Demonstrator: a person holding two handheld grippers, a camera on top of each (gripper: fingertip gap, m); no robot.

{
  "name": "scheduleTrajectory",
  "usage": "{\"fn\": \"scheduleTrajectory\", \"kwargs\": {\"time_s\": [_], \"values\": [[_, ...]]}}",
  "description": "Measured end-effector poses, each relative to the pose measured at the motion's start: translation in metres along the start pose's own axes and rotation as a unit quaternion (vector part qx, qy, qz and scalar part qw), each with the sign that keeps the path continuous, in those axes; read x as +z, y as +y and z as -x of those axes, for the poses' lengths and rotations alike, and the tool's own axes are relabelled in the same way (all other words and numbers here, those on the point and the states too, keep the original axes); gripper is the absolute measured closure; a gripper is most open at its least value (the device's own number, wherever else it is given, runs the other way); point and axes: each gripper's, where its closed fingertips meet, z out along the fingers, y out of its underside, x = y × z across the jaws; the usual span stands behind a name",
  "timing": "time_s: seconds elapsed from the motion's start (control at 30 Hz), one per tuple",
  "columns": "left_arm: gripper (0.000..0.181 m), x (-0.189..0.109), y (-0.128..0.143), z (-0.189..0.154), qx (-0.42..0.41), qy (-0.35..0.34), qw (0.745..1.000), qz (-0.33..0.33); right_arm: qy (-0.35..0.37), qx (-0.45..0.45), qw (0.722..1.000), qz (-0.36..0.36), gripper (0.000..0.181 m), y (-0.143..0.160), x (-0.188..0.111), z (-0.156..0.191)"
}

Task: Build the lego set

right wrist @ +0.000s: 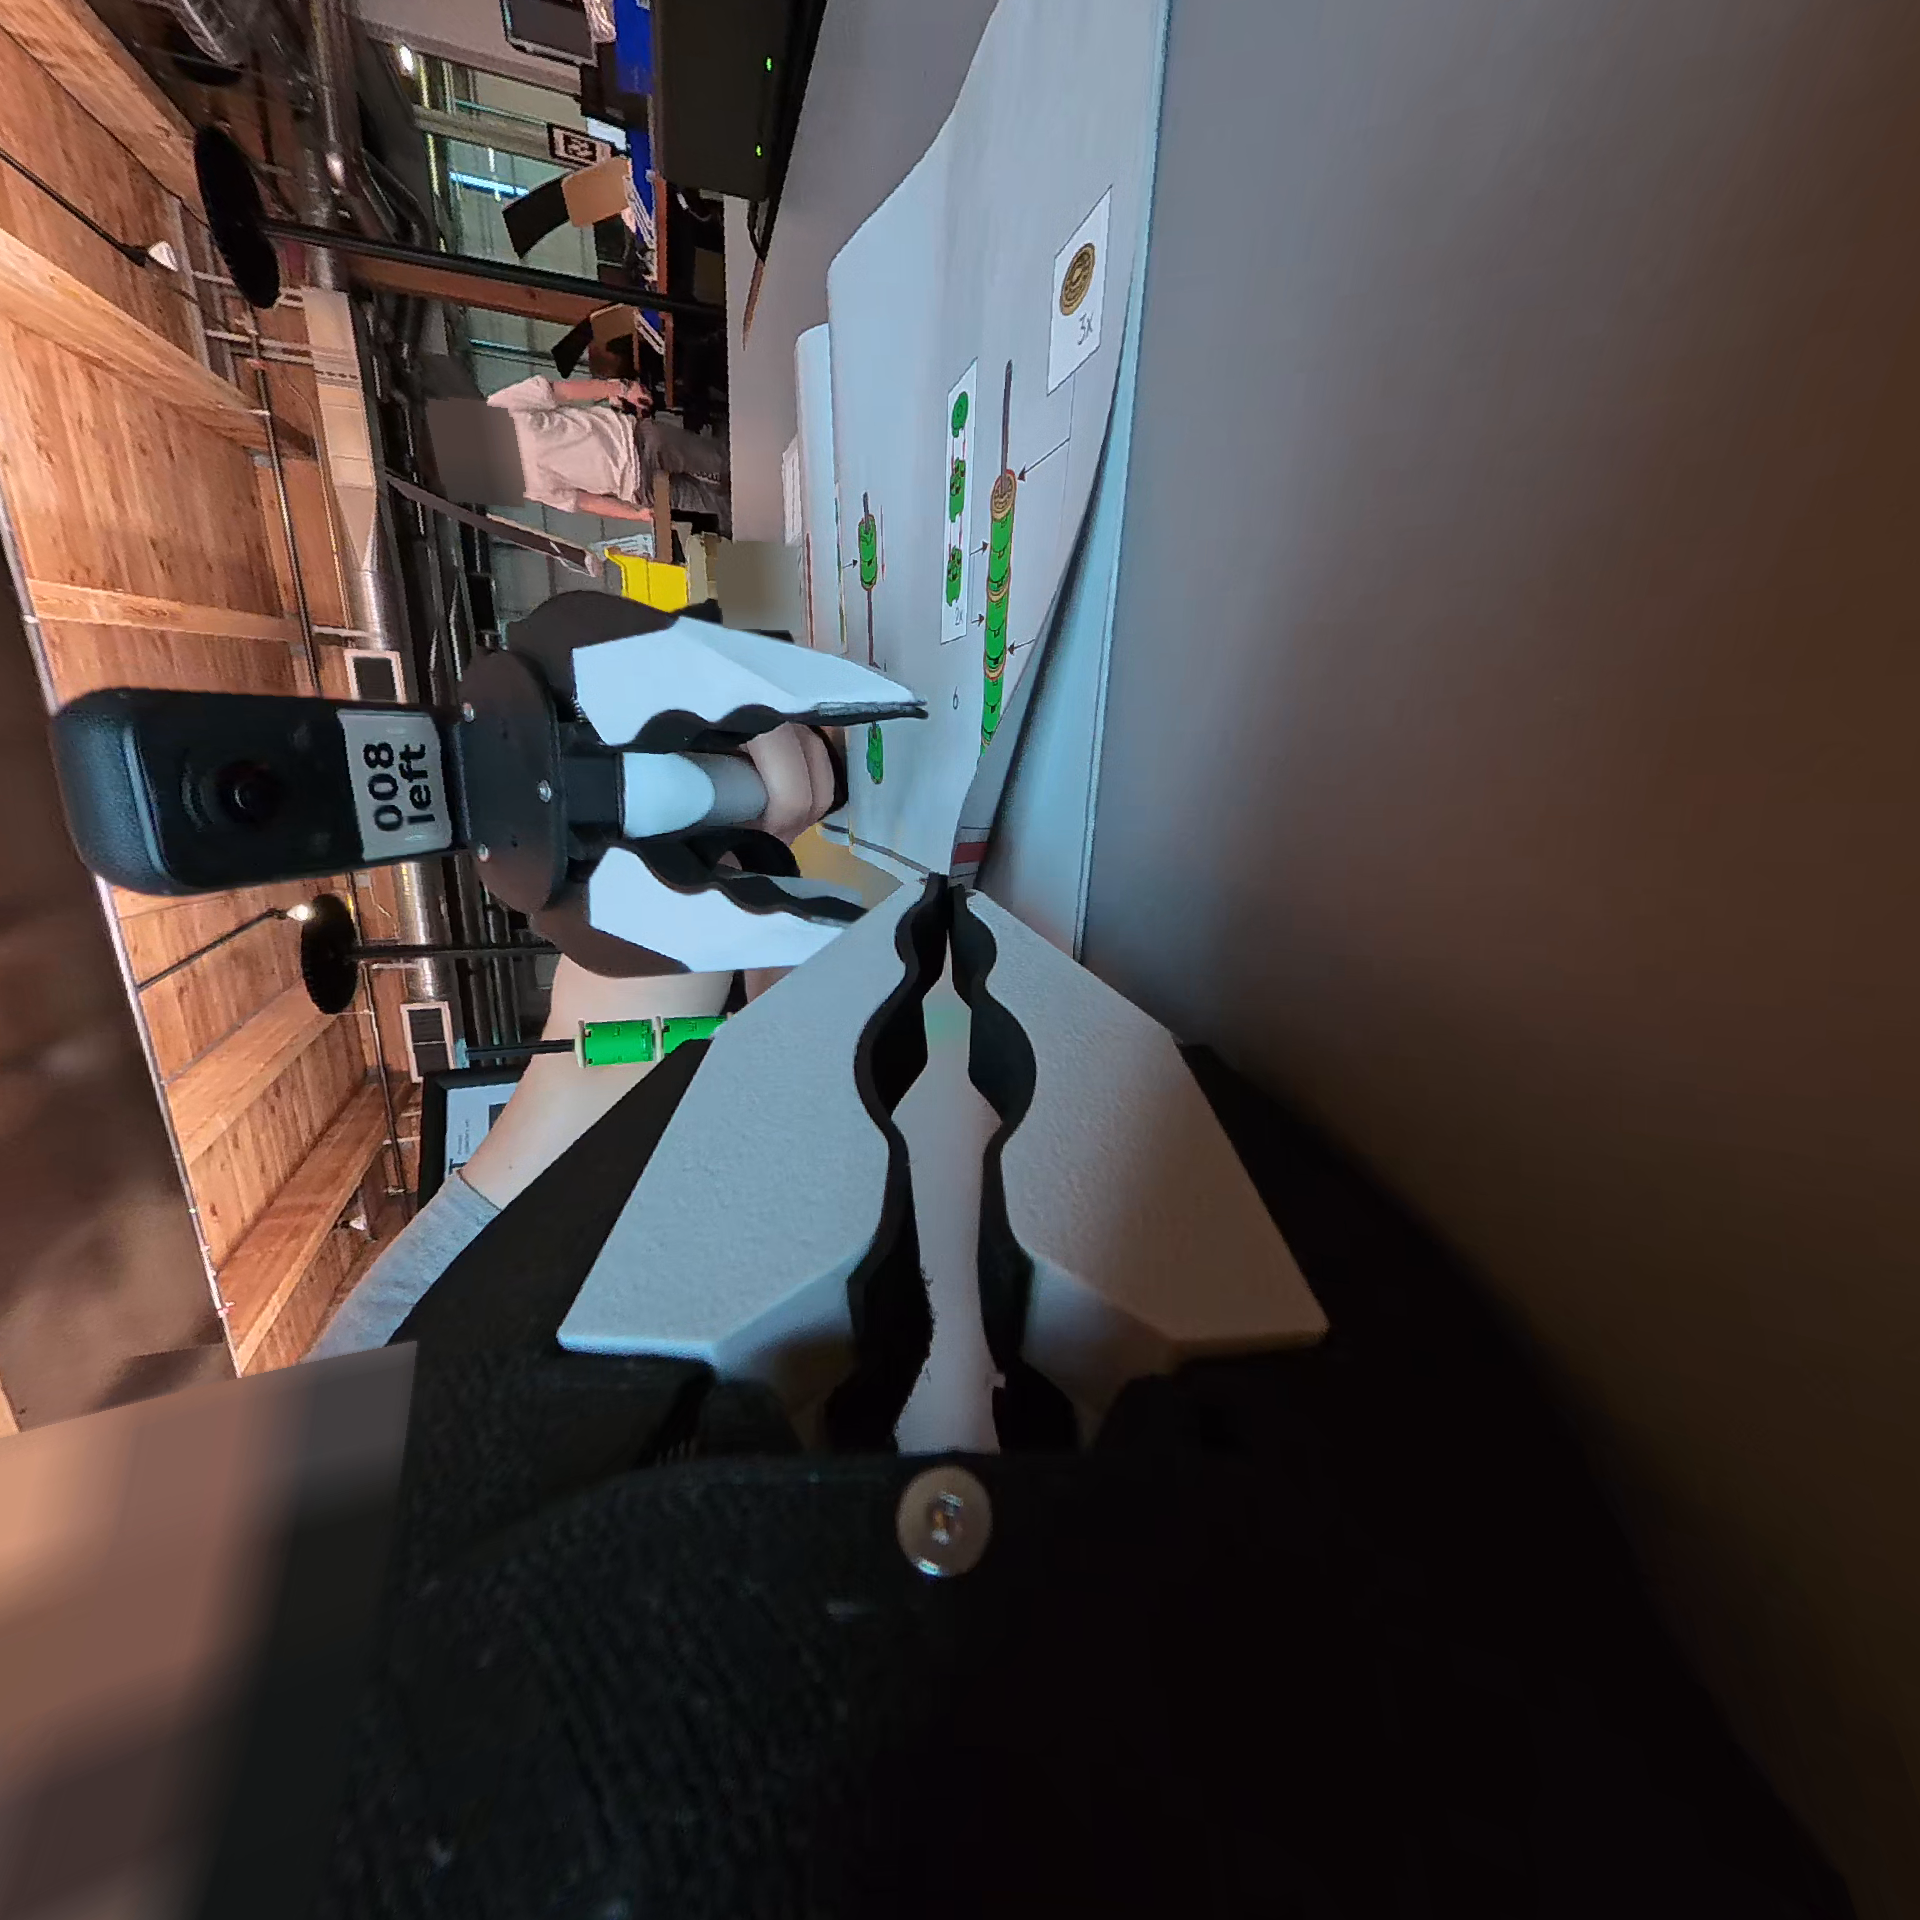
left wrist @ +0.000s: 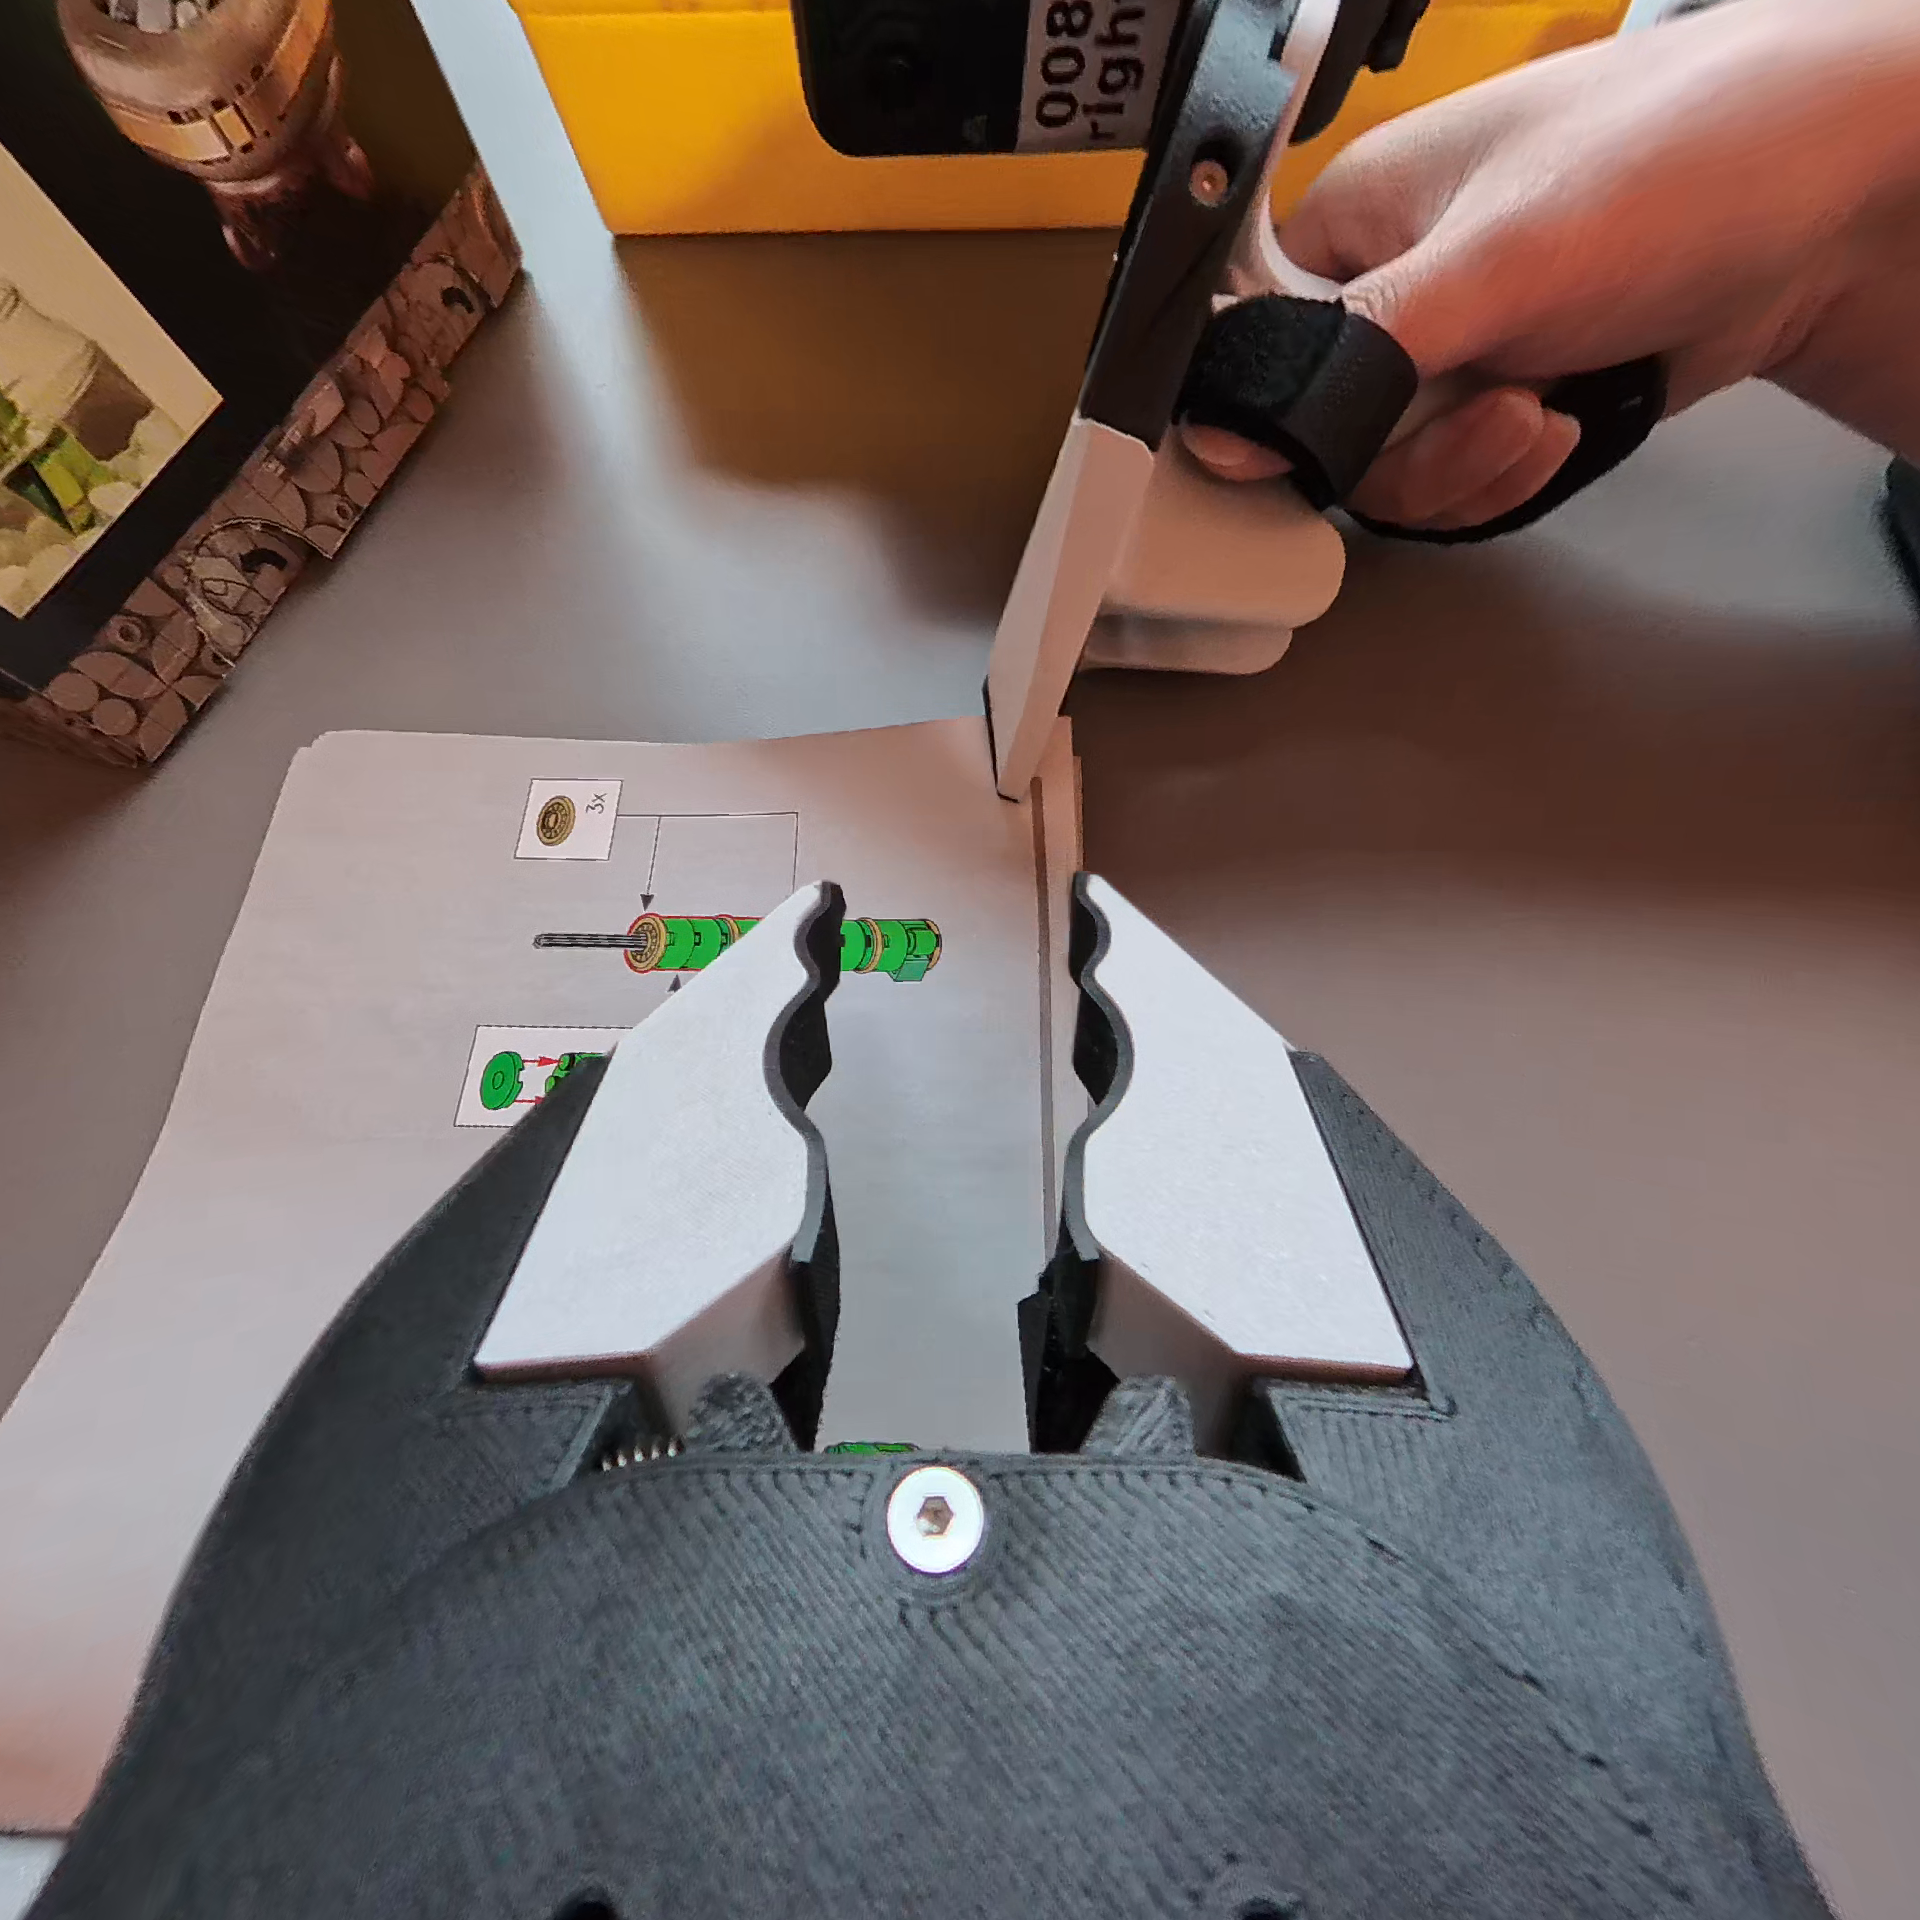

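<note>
The open instruction booklet (left wrist: 416,1039) lies on the dark table, showing printed green build steps. My left gripper (left wrist: 956,904) is open and empty, low over the booklet's right part. My right gripper (left wrist: 1013,779) comes down from above and is shut on the edge of a booklet page (left wrist: 1051,1039), which stands lifted on edge next to my left gripper's right finger. In the right wrist view my right gripper (right wrist: 945,894) pinches that page (right wrist: 1039,675), and the left gripper (right wrist: 888,810) stands open beyond it. A green lego assembly on a black axle (right wrist: 623,1042) shows beside it, partly hidden.
The lego set box (left wrist: 208,364) stands at the left. A yellow bin (left wrist: 707,125) is at the back. A hand (left wrist: 1558,260) holds the right gripper's handle. Bare table (left wrist: 1558,935) lies right of the booklet. A person (right wrist: 582,447) stands far off in the room.
</note>
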Motion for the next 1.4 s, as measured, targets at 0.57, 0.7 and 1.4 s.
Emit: {"fn": "scheduleTrajectory", "kwargs": {"time_s": [0.57, 0.7, 1.4], "values": [[0.132, -0.005, 0.006, 0.005, 0.115, -0.066, 0.990, 0.038, -0.021, -0.002, 1.000, -0.006, 0.181, -0.002, 0.002, 0.008], [0.131, -0.004, 0.007, 0.004, 0.136, -0.084, 0.986, 0.048, -0.024, -0.003, 1.000, -0.004, 0.181, -0.002, 0.004, 0.009], [0.120, -0.016, -0.003, 0.012, 0.135, -0.160, 0.977, 0.031, -0.067, 0.007, 0.998, -0.016, 0.181, -0.004, 0.008, 0.024]]}}
